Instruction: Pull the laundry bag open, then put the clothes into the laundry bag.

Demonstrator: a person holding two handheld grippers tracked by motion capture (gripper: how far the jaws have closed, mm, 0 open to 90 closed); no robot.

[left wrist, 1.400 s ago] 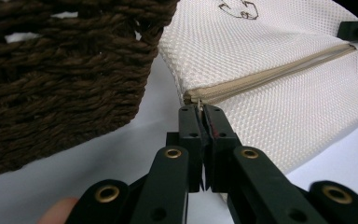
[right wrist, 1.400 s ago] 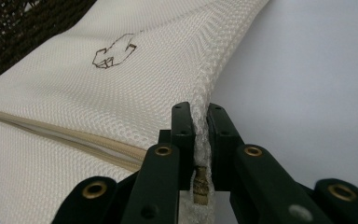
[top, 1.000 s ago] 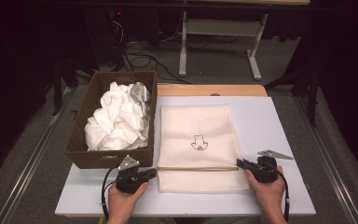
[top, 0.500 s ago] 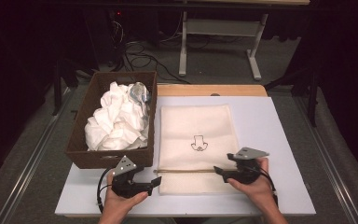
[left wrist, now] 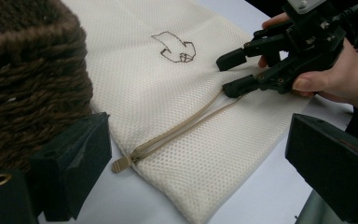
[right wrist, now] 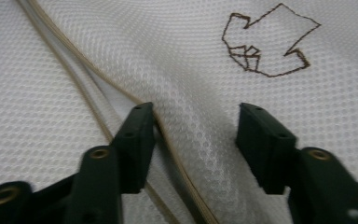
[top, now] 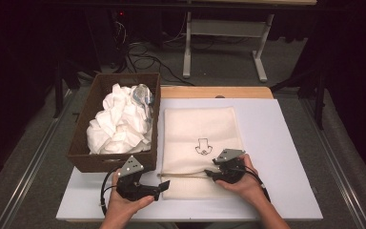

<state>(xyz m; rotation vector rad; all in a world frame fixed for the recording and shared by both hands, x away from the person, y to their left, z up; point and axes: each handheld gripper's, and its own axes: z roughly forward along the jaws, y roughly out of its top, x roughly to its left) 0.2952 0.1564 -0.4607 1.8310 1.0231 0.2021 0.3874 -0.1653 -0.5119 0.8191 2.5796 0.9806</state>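
Note:
A cream mesh bag [top: 200, 129] with a brown stitched emblem [top: 202, 146] lies flat on the white table [top: 276, 143]. Its tan zipper [left wrist: 182, 128] runs along the near end, with the pull [left wrist: 121, 163] at the bag's left edge. My left gripper [top: 159, 187] hovers just off that corner. Its jaws have just been opening and stand wide, with nothing held. My right gripper [top: 212, 169] rests on the bag's middle at the parted zipper [right wrist: 121, 98]. Its jaws have just been closing, a ridge of mesh [right wrist: 200, 135] rises between them, and a gap remains at the pads.
A dark woven basket [top: 109, 162] stands left of the bag, close to my left gripper, and holds crumpled white cloths [top: 119, 121]. A wooden board [top: 214, 91] edges the table's far side. Bare table lies right of the bag.
My left gripper has opened, let go of the zipper's left end and lifted slightly. My right gripper has slid left from the bag's right edge to its middle.

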